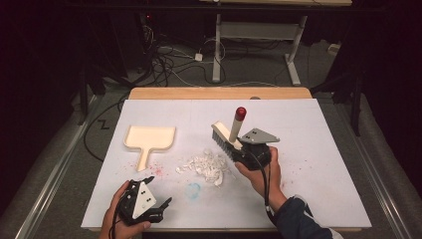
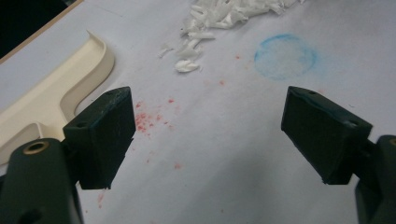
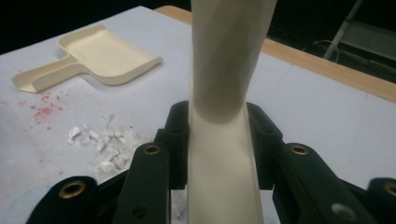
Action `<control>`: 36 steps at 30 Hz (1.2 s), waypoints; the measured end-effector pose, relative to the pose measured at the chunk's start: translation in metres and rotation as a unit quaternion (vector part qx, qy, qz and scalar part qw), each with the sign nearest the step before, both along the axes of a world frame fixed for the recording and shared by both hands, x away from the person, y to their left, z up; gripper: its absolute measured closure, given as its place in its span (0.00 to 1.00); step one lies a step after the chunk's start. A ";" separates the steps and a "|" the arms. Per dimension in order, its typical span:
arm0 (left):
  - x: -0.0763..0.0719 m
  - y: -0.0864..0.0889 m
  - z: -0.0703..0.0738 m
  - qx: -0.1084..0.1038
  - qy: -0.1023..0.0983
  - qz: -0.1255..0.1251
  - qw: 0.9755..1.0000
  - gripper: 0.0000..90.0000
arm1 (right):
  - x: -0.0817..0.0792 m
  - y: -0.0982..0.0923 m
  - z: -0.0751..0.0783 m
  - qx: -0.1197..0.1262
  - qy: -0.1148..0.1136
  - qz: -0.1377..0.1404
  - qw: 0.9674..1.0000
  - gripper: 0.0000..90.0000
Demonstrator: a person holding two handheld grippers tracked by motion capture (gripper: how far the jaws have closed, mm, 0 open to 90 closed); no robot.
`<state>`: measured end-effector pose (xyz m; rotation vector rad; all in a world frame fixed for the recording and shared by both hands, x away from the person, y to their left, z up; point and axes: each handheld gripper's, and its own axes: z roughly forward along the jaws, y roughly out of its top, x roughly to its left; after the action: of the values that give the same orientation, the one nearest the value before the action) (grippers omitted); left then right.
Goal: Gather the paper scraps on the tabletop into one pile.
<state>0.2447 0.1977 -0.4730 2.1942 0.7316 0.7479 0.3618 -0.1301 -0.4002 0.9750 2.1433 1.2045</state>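
A brush (image 1: 235, 127) with a cream handle, a red tip and dark bristles is tilted just right of a pile of white paper scraps (image 1: 206, 167). My right gripper (image 1: 240, 149) is shut on it; in the right gripper view the jaws of that gripper (image 3: 219, 128) clamp the cream handle (image 3: 224, 56). A cream dustpan (image 1: 149, 138) lies flat to the left of the scraps, its handle toward me. My left gripper (image 1: 160, 191) hovers open near the front left edge. Its jaws (image 2: 208, 135) hold nothing, with the dustpan (image 2: 60, 88) to their left and the scraps (image 2: 215, 18) ahead.
A white sheet (image 1: 318, 149) covers the wooden table (image 1: 219, 93). Red specks (image 1: 158, 170) lie near the dustpan's handle, and a faint blue ring (image 1: 193, 189) is drawn in front of the scraps. Cables and a desk frame (image 1: 259, 35) are on the floor beyond.
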 end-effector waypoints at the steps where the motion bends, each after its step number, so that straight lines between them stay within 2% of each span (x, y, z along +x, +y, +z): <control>1: 0.000 0.001 0.001 -0.002 -0.002 0.001 1.000 0.19 | -0.001 0.000 0.001 0.002 0.000 0.004 1.000 0.76; 5: -0.003 0.005 0.003 -0.014 -0.012 0.015 1.000 0.18 | -0.009 0.008 0.002 0.010 0.006 0.037 0.999 0.76; 8: -0.006 0.007 0.006 -0.025 -0.019 0.021 0.999 0.18 | -0.016 0.020 0.002 0.016 0.019 0.067 0.997 0.76; 12: -0.007 0.009 0.006 -0.026 -0.018 0.024 0.999 0.18 | -0.024 0.043 0.000 0.015 0.030 0.102 0.994 0.76; 17: -0.007 0.010 0.006 -0.029 -0.019 0.024 0.999 0.18 | -0.033 0.079 -0.014 0.004 0.052 0.132 0.990 0.76; 20: -0.007 0.009 0.005 -0.028 -0.017 0.021 0.999 0.18 | -0.035 0.097 -0.030 -0.010 0.075 0.136 0.988 0.76; 22: -0.007 0.008 0.004 -0.023 -0.015 0.016 0.999 0.18 | -0.036 0.104 -0.036 -0.012 0.067 0.132 0.989 0.76; 24: -0.007 0.006 0.004 -0.019 -0.013 0.012 1.000 0.18 | -0.036 0.108 -0.035 -0.016 0.068 0.127 0.989 0.76; 26: -0.007 0.006 0.003 -0.019 -0.011 0.009 1.000 0.18 | -0.036 0.110 -0.034 -0.031 0.058 0.120 0.991 0.76; 33: -0.006 0.002 0.002 -0.012 -0.005 0.000 1.000 0.18 | -0.018 0.086 -0.029 -0.039 0.074 0.078 0.993 0.76; 36: -0.006 0.001 0.002 -0.009 -0.004 -0.002 1.000 0.18 | -0.013 0.073 -0.027 -0.035 0.087 0.068 0.993 0.76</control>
<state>0.2383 0.1983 -0.4714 2.1754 0.7263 0.7450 0.3489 -0.0574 -0.4273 0.9467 2.4052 1.1333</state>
